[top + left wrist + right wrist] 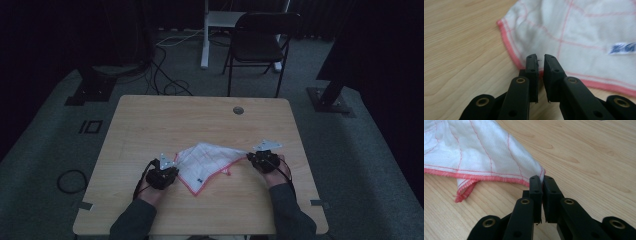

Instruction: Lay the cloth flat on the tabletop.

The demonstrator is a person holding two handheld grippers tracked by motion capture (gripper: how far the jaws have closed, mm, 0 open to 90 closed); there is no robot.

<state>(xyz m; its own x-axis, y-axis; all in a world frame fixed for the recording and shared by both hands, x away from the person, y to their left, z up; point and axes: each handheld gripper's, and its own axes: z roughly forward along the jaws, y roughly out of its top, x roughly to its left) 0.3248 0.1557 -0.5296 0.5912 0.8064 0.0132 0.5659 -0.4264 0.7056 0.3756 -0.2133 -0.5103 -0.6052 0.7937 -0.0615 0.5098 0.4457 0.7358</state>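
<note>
One cloth [207, 164] lies on the near middle of one table [150, 120], between two grippers. The right gripper [542, 178] pinches its right corner; the left gripper [539, 57] stands slightly parted over the red hem, gripping nothing.

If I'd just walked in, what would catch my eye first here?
Probably the white cloth with its pink edge, lying crumpled on the near half of the wooden table. A black right gripper pinches its right corner, while the left gripper sits at its left edge with jaws slightly apart.
</note>
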